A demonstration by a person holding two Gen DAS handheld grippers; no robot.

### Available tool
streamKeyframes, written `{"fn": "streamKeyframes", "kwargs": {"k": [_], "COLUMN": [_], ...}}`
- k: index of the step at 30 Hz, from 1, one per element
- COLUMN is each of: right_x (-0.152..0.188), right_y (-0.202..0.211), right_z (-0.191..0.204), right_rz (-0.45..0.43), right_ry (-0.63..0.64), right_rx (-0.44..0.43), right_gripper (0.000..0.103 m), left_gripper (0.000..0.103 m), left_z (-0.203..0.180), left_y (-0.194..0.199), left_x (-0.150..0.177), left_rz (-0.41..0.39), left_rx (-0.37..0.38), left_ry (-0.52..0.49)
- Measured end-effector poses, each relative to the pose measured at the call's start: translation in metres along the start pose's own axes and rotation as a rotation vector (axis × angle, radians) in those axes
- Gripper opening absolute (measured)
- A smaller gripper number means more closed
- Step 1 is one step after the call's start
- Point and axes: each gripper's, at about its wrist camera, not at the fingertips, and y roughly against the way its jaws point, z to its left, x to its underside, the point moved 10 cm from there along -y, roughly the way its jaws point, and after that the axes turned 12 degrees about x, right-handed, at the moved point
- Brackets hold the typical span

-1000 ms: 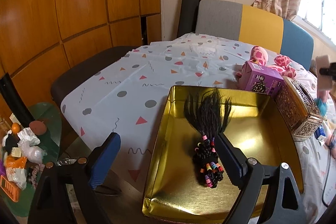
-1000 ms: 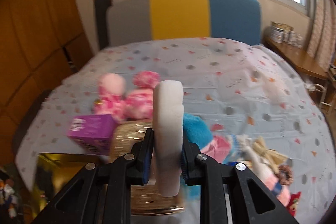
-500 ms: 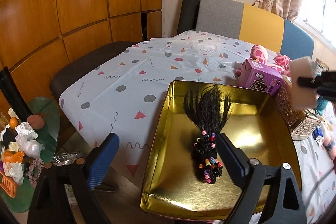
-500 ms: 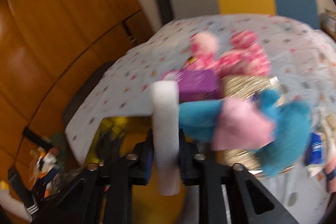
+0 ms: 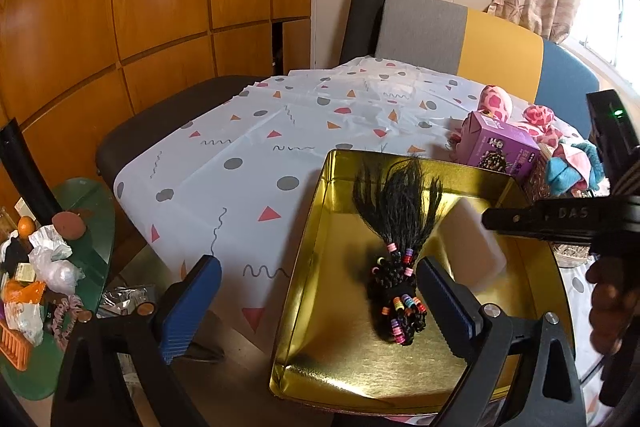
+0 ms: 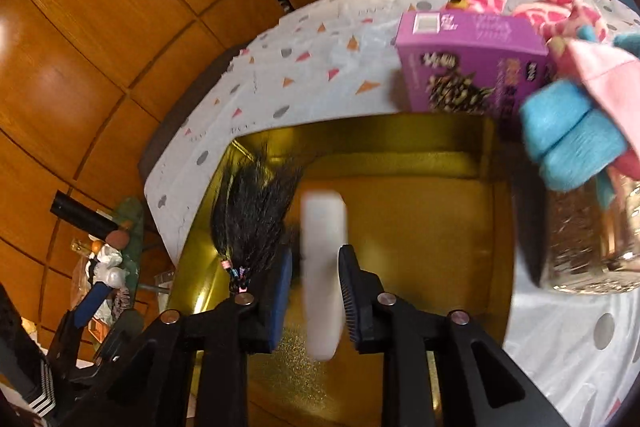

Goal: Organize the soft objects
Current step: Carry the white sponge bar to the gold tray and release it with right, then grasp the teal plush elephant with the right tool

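Patterned worktop (image 5: pixel 280 123) carrying gold tray (image 6: pixel 420 195): white sponge (image 6: pixel 323 267), grasped in right fingers (image 6: pixel 354 303) at tray's 3 o'clock, may be dropped onto beaded hairpiece (image 5: pixel 396 259); left fingers (image 5: pixel 192 307) released.

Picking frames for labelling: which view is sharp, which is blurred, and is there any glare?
Left wrist view: sharp, with fisheye bending; the gold tray throws bright reflections around the black hair bundle. Right wrist view: motion-blurred, smearing the white sponge and blue plush; window light is blown out in the left view's corner.
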Motion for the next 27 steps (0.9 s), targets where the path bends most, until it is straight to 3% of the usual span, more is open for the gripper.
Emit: {"fn": "streamKeyframes", "kwargs": {"k": [4, 7, 12, 21, 27], "right_x": [0.005, 0.004, -0.006, -0.039, -0.050], "right_y": [-0.009, -0.009, 0.002, 0.037, 0.092], "right_z": [0.004, 0.003, -0.005, -0.069, -0.123], "right_rz": [0.018, 0.008, -0.033, -0.091, -0.206], "right_ry": [0.011, 0.025, 0.043, -0.140, -0.242], "right_rx": [0.007, 0.039, 0.074, 0.108, 0.163], "right_gripper": [0.024, 0.037, 0.038, 0.043, 0.045], "left_gripper": [0.099, 0.099, 0.099, 0.099, 0.099], "left_z": [0.001, 0.000, -0.006, -0.016, -0.023], "left_y": [-0.002, -0.003, -0.003, -0.003, -0.007], "left_x": [0.002, 0.003, 0.004, 0.005, 0.007], "left_rz": [0.005, 0.009, 0.011, 0.015, 0.025], "left_rx": [0.002, 0.001, 0.010, 0.026, 0.038], "left_ry": [0.005, 0.003, -0.007, -0.021, -0.031]}}
